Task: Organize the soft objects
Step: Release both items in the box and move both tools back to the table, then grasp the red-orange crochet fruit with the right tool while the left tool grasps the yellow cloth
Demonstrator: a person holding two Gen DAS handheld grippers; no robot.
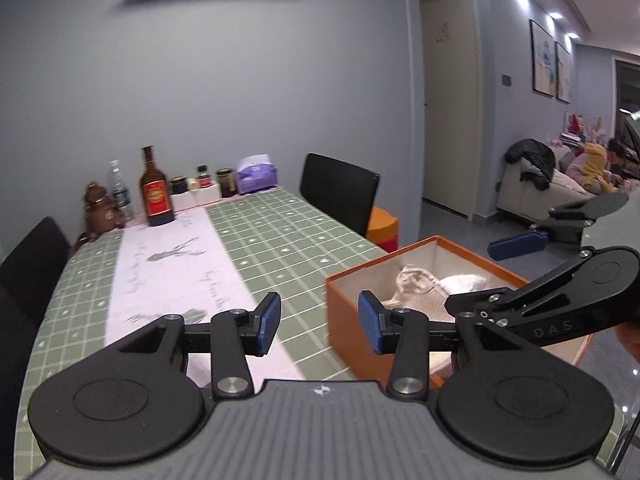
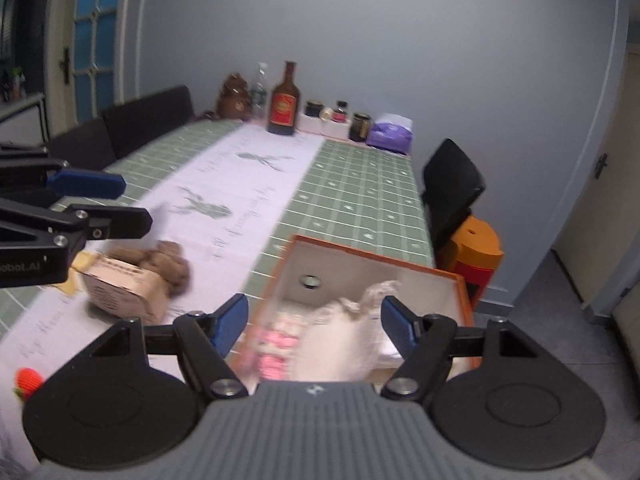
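An orange box (image 1: 352, 276) (image 2: 464, 292) stands at the table's near right edge. A cream cloth bag (image 1: 416, 284) (image 2: 344, 336) and a pink soft item (image 2: 276, 344) lie inside it. My left gripper (image 1: 320, 324) is open and empty, level with the box's left wall. My right gripper (image 2: 314, 320) is open and empty, just above the box's opening; it shows in the left wrist view (image 1: 520, 272). A brown plush toy (image 2: 170, 266), a small cardboard box (image 2: 124, 290) and a red knitted item (image 2: 28, 380) lie on the table left of the orange box.
The table has a green checked cloth (image 1: 280, 232) and a white runner (image 1: 168, 264). Bottles (image 1: 156, 192), jars and a purple tissue pack (image 1: 256, 174) stand by the far wall. Black chairs (image 1: 340, 188) and an orange stool (image 2: 476, 252) surround the table.
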